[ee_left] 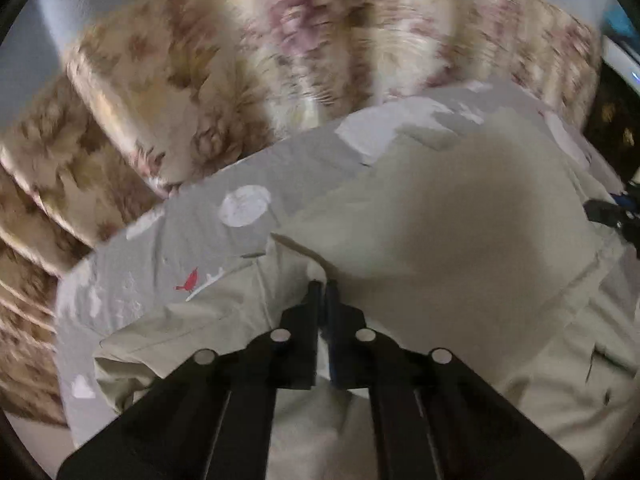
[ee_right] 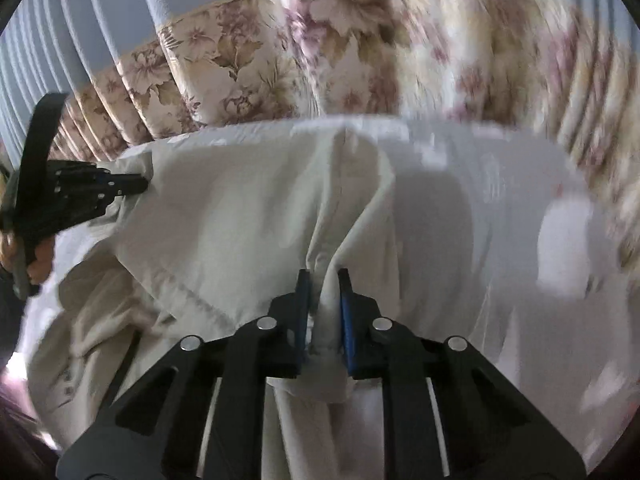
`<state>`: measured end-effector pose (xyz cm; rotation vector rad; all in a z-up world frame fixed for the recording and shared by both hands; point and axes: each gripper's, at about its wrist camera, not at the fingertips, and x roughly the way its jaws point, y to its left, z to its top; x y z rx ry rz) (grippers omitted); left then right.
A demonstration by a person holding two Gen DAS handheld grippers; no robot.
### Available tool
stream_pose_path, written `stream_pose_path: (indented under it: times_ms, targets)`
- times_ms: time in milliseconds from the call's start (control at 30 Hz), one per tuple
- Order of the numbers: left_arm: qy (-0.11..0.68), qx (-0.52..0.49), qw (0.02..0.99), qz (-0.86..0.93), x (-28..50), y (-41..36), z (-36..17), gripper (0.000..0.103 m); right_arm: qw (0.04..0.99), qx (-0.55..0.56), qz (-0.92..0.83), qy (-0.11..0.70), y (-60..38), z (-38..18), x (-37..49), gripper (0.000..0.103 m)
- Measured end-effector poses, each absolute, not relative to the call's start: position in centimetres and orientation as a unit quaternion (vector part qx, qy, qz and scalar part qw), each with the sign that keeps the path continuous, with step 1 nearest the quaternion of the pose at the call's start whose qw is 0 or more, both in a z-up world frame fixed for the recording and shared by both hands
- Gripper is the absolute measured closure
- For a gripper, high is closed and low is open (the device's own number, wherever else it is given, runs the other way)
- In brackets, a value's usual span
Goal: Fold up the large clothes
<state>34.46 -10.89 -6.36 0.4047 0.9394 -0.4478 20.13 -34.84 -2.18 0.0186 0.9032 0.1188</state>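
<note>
On grey printed sheet (ee_left: 168, 248) (floral cushions (ee_left: 192, 80) behind), both grippers (ee_left: 323, 286) (ee_right: 323, 276) pinching beige garment (ee_left: 460, 216).

Both grippers are chunky black plastic. The left gripper (ee_left: 323, 285) has four round silver bolt heads across its linkage, and the right gripper (ee_right: 323, 274) has the same bolts plus blue pads (ee_right: 347, 320) lining its fingers. Pale slots run down the arms.

floral cushions (ee_left: 208, 80) wall the far side
</note>
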Motion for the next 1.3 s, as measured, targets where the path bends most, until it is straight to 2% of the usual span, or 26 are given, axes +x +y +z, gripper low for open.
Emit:
stream_pose_path:
  times_ms: [133, 300, 333, 433, 533, 600, 800, 833, 867, 900, 933, 1033, 1067, 1100, 1133, 1233, 1300]
  targets:
    - [0.411, 0.195, 0.878, -0.147, 37.7, -9.3, -5.4, 0.101, 0.92, -0.084, 0.05, 0.379, -31.1, 2.2, 27.0, 0.091]
    - [0.401, 0.128, 0.904, -0.071, 43.0, -3.4, -3.6, 0.101, 0.935, -0.141, 0.061, 0.321, -25.0, 6.5, 36.5, 0.09]
    - [0.403, 0.118, 0.906, -0.05, 44.3, -1.9, -3.7, 0.103, 0.935, -0.136, 0.067, 0.32, -23.9, 7.0, 38.8, 0.086]
    - [0.379, 0.129, 0.914, 0.067, 46.9, 2.7, -3.9, 0.103, 0.944, -0.138, 0.072, 0.29, -21.8, 8.9, 41.9, 0.036]
    - [0.409, 0.06, 0.908, 0.066, 47.5, 7.7, -4.2, 0.103, 0.949, -0.114, 0.097, 0.277, -21.9, 10.5, 40.6, 0.035]
    - [0.412, 0.057, 0.907, 0.064, 46.2, 8.8, -4.4, 0.103, 0.946, -0.118, 0.108, 0.281, -22.7, 10.1, 38.4, 0.032]
    - [0.446, 0.095, 0.89, -0.014, 39.2, 5.6, -7.0, 0.099, 0.92, -0.091, 0.102, 0.366, -26.4, 3.4, 32.0, 0.029]
    - [0.457, 0.093, 0.884, -0.038, 37.8, 4.8, -7.6, 0.089, 0.918, -0.082, 0.101, 0.375, -26.7, 2.5, 30.7, 0.03]
    - [0.466, 0.089, 0.879, -0.058, 36.6, 4.1, -8.0, 0.075, 0.914, -0.071, 0.102, 0.385, -27.1, 1.6, 29.5, 0.03]
    - [0.47, 0.085, 0.876, -0.072, 35.7, 3.7, -8.2, 0.042, 0.909, -0.061, 0.109, 0.397, -27.3, 0.8, 28.2, 0.03]
    - [0.469, 0.084, 0.875, -0.088, 34.2, 3.0, -8.5, 0.033, 0.903, -0.052, 0.122, 0.41, -27.5, -0.2, 26.7, 0.029]
    - [0.467, 0.112, 0.87, -0.107, 31.6, 1.2, -8.8, 0.033, 0.881, -0.06, 0.121, 0.453, -26.8, -2.6, 24.7, 0.018]
    - [0.466, 0.116, 0.869, -0.115, 31.0, 0.7, -8.8, 0.033, 0.873, -0.068, 0.115, 0.469, -26.4, -3.8, 24.5, 0.02]
    - [0.465, 0.119, 0.87, -0.116, 30.7, 0.6, -8.8, 0.033, 0.868, -0.077, 0.109, 0.479, -26.2, -4.9, 24.4, 0.03]
    - [0.462, 0.125, 0.871, -0.112, 30.5, 0.3, -8.8, 0.033, 0.862, -0.099, 0.097, 0.487, -25.9, -6.2, 24.3, 0.06]
    - [0.462, 0.123, 0.873, -0.098, 30.6, 0.6, -8.8, 0.033, 0.882, -0.11, 0.049, 0.456, -26.8, -6.1, 23.8, 0.092]
    - [0.458, 0.119, 0.876, -0.094, 30.7, 1.0, -8.4, 0.033, 0.906, -0.079, -0.02, 0.415, -29.6, -3.7, 23.8, 0.093]
